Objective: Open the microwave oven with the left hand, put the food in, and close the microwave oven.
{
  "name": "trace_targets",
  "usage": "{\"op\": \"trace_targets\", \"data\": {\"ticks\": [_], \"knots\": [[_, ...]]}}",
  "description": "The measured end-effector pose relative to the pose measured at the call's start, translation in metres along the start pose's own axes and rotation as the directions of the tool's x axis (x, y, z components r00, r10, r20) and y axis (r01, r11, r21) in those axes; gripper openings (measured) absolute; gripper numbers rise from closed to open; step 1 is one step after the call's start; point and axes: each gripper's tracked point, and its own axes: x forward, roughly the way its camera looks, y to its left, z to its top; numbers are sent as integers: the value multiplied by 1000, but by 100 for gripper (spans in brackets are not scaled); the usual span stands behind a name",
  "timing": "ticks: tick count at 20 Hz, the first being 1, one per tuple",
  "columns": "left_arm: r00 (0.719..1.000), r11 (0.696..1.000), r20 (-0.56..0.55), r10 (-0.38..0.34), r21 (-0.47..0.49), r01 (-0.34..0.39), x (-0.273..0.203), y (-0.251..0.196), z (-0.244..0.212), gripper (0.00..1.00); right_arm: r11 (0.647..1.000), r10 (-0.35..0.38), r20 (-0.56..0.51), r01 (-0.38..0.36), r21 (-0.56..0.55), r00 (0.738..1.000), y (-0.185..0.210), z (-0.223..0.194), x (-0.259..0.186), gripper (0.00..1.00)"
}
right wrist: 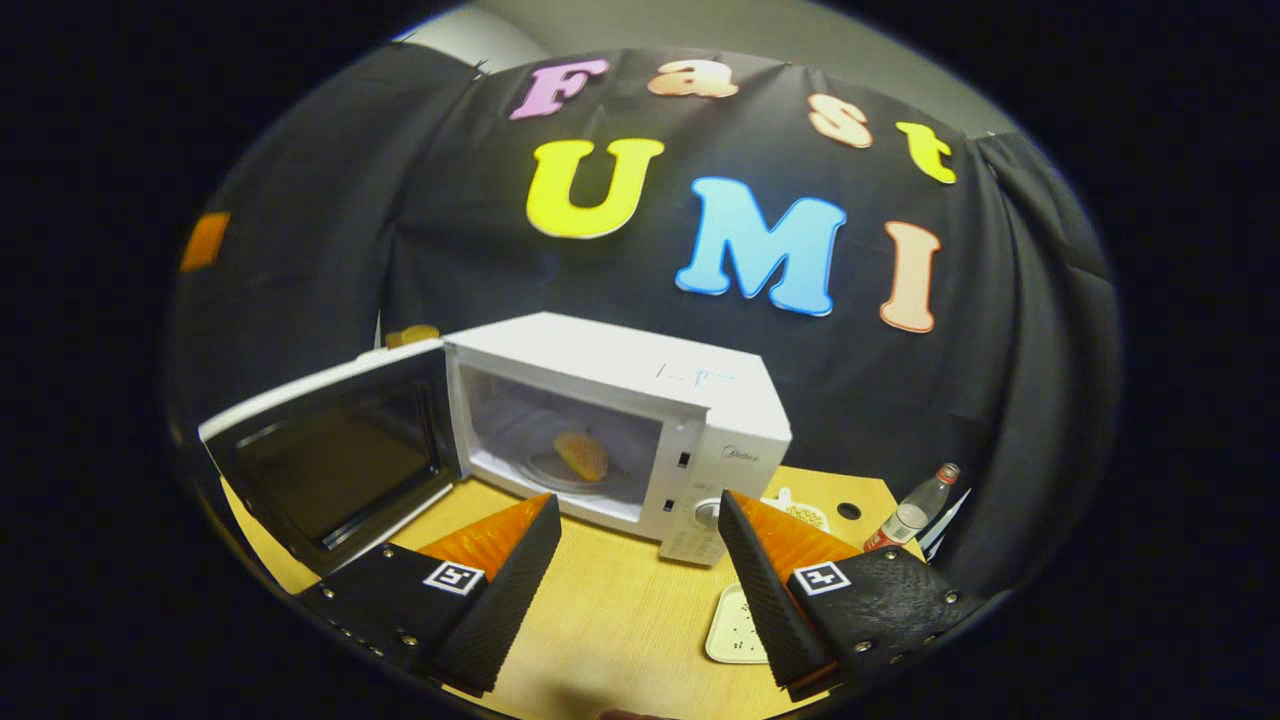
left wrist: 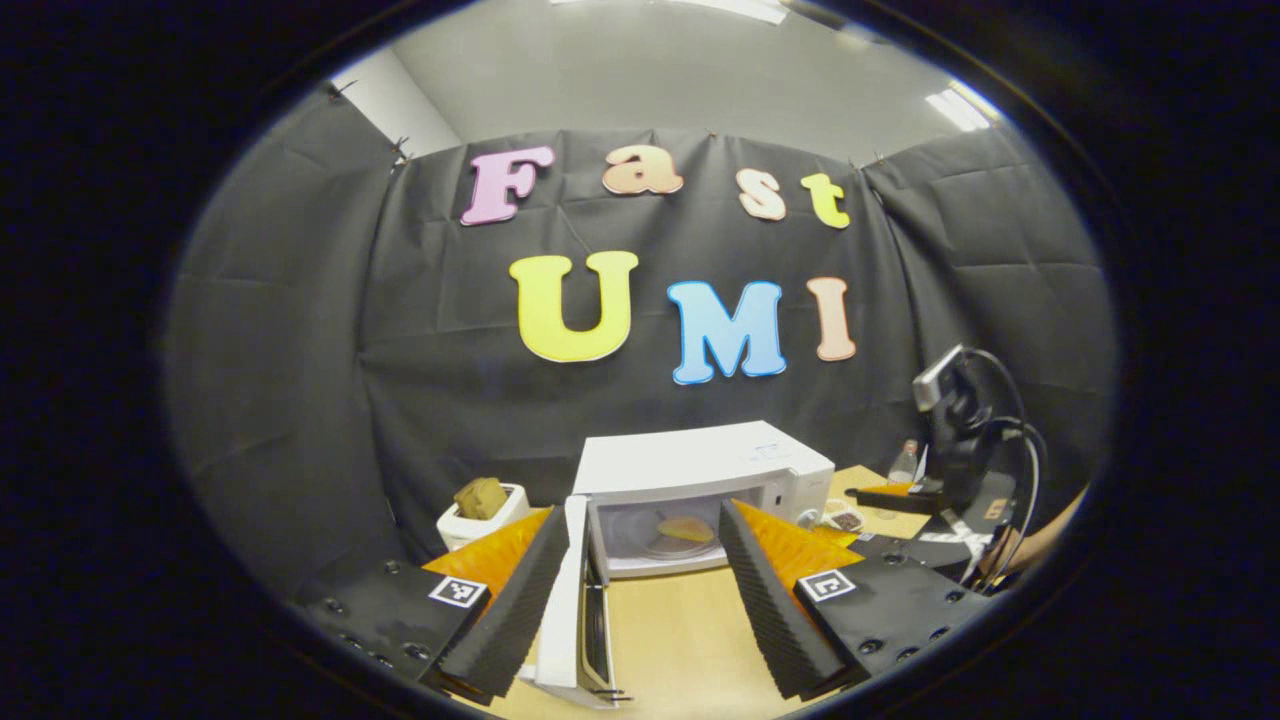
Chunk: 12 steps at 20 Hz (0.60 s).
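I held my left gripper (left wrist: pixel 640 590) low over the pale wooden table (left wrist: pixel 680 640), and its jaws stood wide apart, with nothing clamped between them. In the left gripper view the white box-shaped microwave oven (left wrist: pixel 700 470) stood on the table straight ahead of me. Its white door with the dark window (left wrist: pixel 572 610) was swung fully open toward me, and I saw it edge-on in the gap between my two fingers, just beside the left one. I could not tell if that finger touched the door.

The food, a flat yellow-orange piece (left wrist: pixel 686 528), lay on the round glass turntable (left wrist: pixel 672 545) inside the oven cavity. To the left of the oven stood a small white container with something brown in it (left wrist: pixel 480 508). On the far right I saw the other gripper's dark body with cables (left wrist: pixel 965 440).

My right gripper (right wrist: pixel 635 590) was also held above the table (right wrist: pixel 610 610), and its jaws were apart too and gripped nothing. In the right gripper view the oven (right wrist: pixel 640 400) stood at an angle, the open door (right wrist: pixel 335 465) hanging out to its left, and the food (right wrist: pixel 581 455) rested on the turntable (right wrist: pixel 560 470) inside. To the right of the oven, near the table's edge, stood a clear plastic bottle with a red cap (right wrist: pixel 912 515). A pale flat tray (right wrist: pixel 738 630) lay on the table just beside my right finger.
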Motion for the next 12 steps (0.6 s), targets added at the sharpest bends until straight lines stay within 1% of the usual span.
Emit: {"op": "trace_targets", "data": {"ticks": [3,5,7,8,9,11,12], "knots": [[998,998,-1,-63,-19,63,10,-19,-3,99,996,-54,75,48,81,996,-11,35,-37,97],[996,996,6,-91,-23,91,12,-26,-2,99,992,-82,124,69,102,989,-15,54,-62,96],[993,993,11,-117,-21,117,12,-31,-1,99,991,-89,154,73,108,984,-13,65,-86,96],[992,992,11,-125,-15,126,11,-33,-1,96,991,-80,164,61,116,983,-9,70,-97,96],[991,992,12,-130,-7,130,9,-33,-2,96,990,-78,179,56,126,981,-6,76,-108,96],[991,991,11,-131,5,131,5,-30,-4,92,988,-77,204,48,143,976,0,84,-124,96],[992,992,7,-126,11,126,3,-27,-7,86,987,-76,212,44,152,974,2,88,-131,96]]}}
